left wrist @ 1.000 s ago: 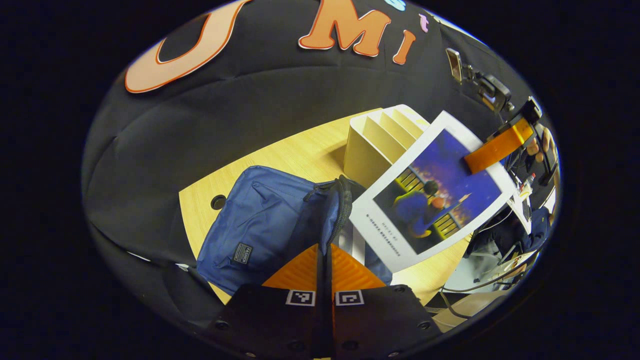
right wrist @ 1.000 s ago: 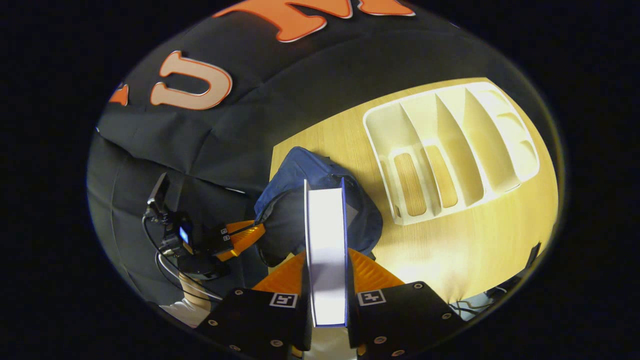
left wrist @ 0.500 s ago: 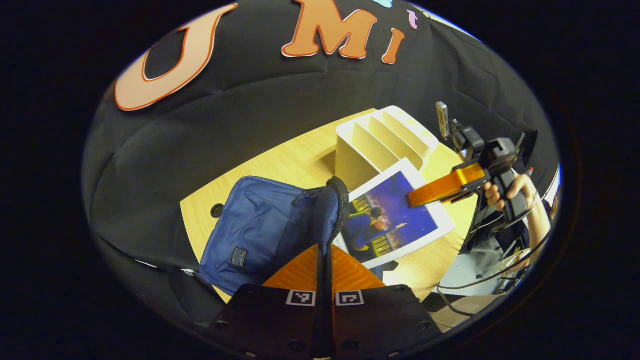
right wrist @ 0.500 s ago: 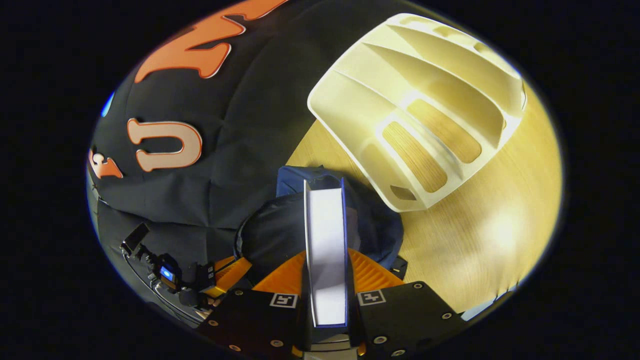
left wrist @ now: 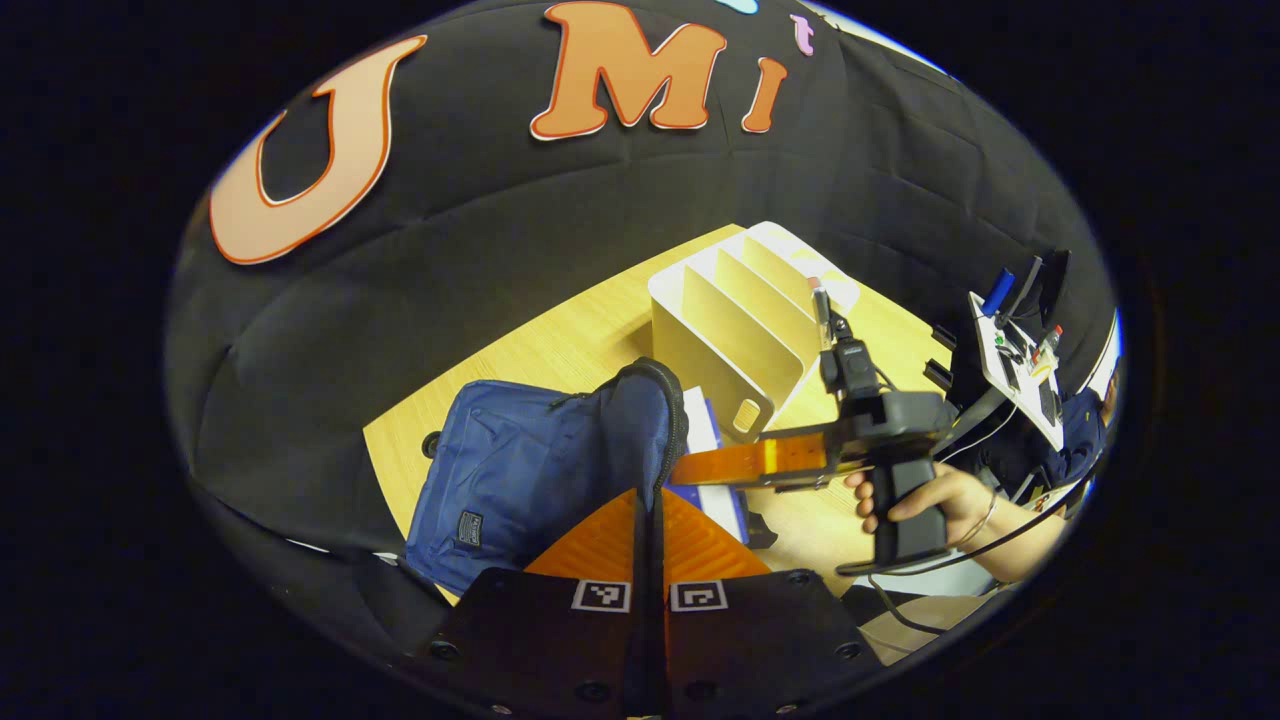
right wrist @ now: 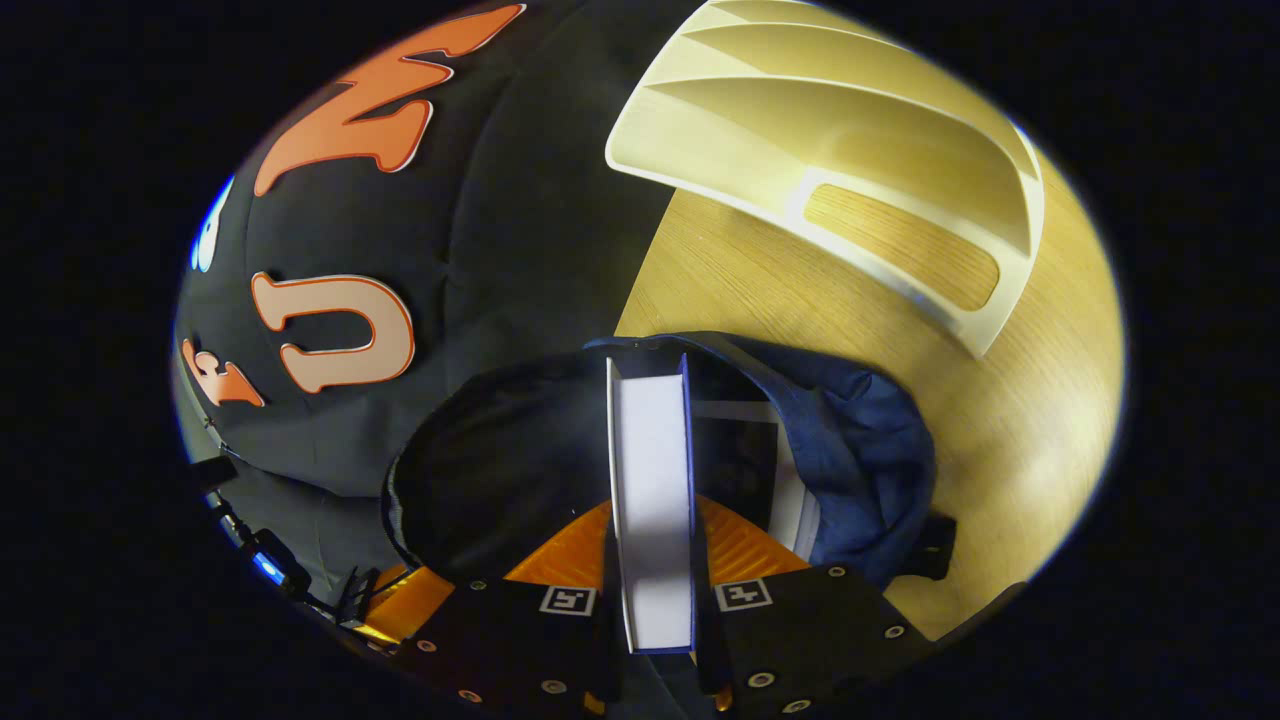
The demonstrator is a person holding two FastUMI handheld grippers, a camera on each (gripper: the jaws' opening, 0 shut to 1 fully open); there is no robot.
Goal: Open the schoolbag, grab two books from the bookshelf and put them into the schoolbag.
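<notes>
The blue schoolbag [left wrist: 520, 470] lies on the wooden table with its mouth held up. My left gripper [left wrist: 648, 493] is shut on the bag's zipped rim [left wrist: 668, 400]. My right gripper [right wrist: 652, 508] is shut on a white-edged book [right wrist: 650, 470], which stands edge-on inside the open mouth of the schoolbag [right wrist: 870, 440]. To its right, a second book [right wrist: 790, 490] sits in the bag. In the left gripper view, the right gripper [left wrist: 705, 468] reaches level into the bag, where the book [left wrist: 705, 435] pokes out.
The cream bookshelf [left wrist: 740, 310] stands on the table [left wrist: 560, 340] behind the bag, its slots bare; it is also in the right gripper view as the bookshelf [right wrist: 830, 130]. A person's hand [left wrist: 945, 500] holds the right gripper. A cable hole [left wrist: 431, 444] lies left of the bag.
The right gripper has come down from above the shelf and carried the book into the bag's mouth. The book's cover has turned out of sight. The left gripper keeps hold of the rim.
</notes>
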